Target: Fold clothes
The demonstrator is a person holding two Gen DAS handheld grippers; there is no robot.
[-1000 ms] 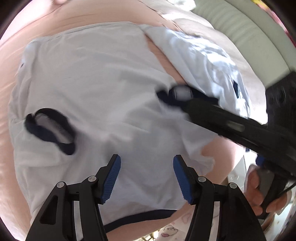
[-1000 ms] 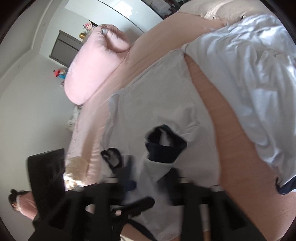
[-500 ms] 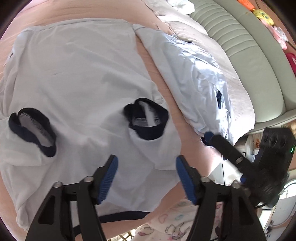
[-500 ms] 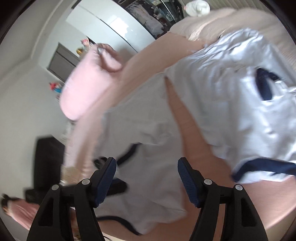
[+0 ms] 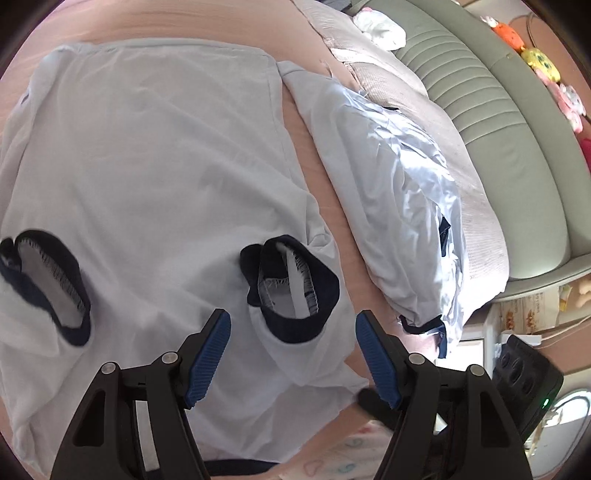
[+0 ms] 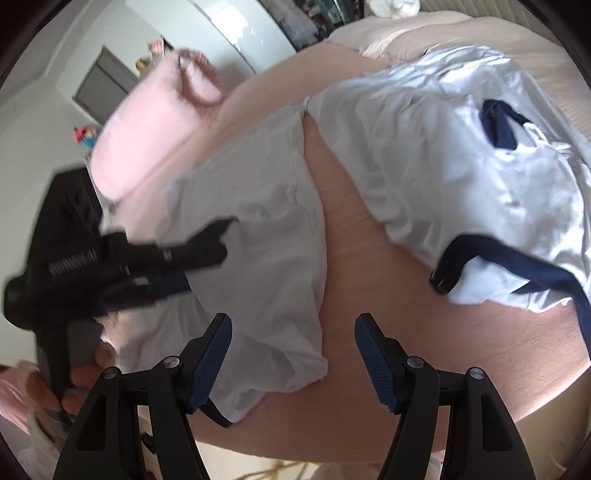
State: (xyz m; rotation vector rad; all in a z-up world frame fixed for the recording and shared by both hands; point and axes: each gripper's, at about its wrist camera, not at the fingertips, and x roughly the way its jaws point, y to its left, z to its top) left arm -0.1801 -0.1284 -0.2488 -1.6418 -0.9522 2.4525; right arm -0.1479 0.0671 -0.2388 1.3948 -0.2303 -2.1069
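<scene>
Left wrist view: a pale blue T-shirt (image 5: 147, 177) lies spread flat on the pink bed (image 5: 207, 22), both short sleeves turned in over its body so that their navy cuffs show, one cuff (image 5: 291, 284) just ahead of the left gripper (image 5: 293, 354), the other (image 5: 48, 284) far out to that gripper's left. The left jaws stand open with nothing between them, having just widened, and the nearer sleeve sits directly in front of the gap. The shirt's long axis runs away from this gripper, from the navy hem at the near edge of the bed toward the far edge. In the right wrist view, the right gripper (image 6: 293, 354), its jaws likewise open and empty, hangs over the shirt's right-hand side edge and the strip of bare bed next to a second, crumpled pale garment (image 6: 461, 166). The left gripper looks the better placed for the nearer sleeve and the hem.
</scene>
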